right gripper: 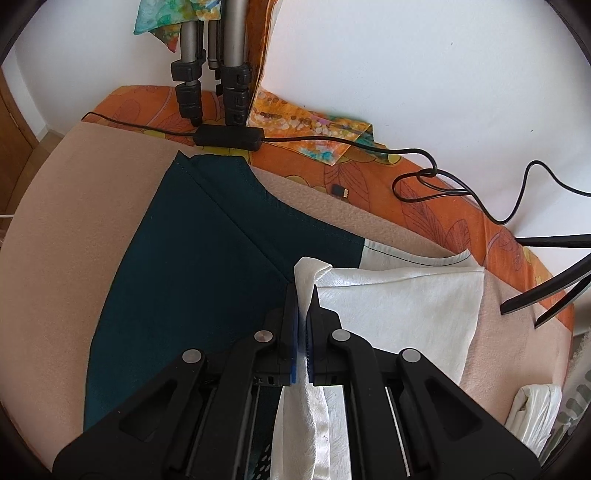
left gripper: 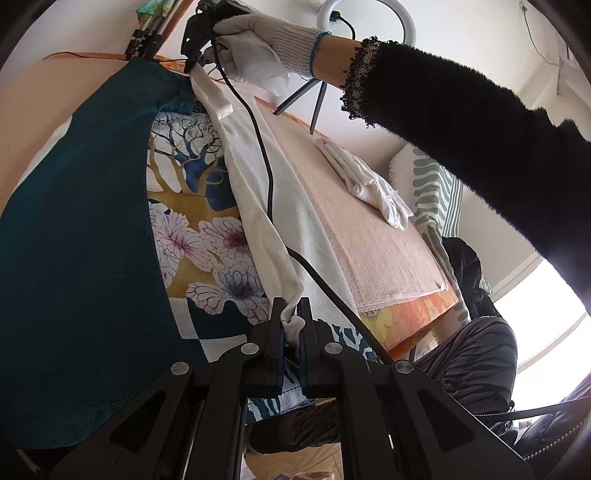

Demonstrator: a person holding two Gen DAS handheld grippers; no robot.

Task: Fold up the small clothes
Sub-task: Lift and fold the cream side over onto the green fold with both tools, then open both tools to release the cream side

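A white cloth (left gripper: 266,192) lies stretched over a teal garment with a flower and tree print (left gripper: 88,236) on the pink-covered table. My left gripper (left gripper: 291,321) is shut on one corner of the white cloth. My right gripper (left gripper: 195,55), held by a gloved hand at the far end, is shut on the opposite corner. In the right wrist view my right gripper (right gripper: 305,291) pinches the white cloth (right gripper: 399,310) between its blue pads, above the teal garment (right gripper: 192,266).
A folded white cloth (left gripper: 365,184) lies on the pink towel (left gripper: 369,240); it also shows at the edge of the right wrist view (right gripper: 535,413). Tripod legs (right gripper: 210,74) and a black cable with an inline box (right gripper: 229,136) sit on the orange sheet (right gripper: 443,206). A ring light (left gripper: 354,14) stands behind.
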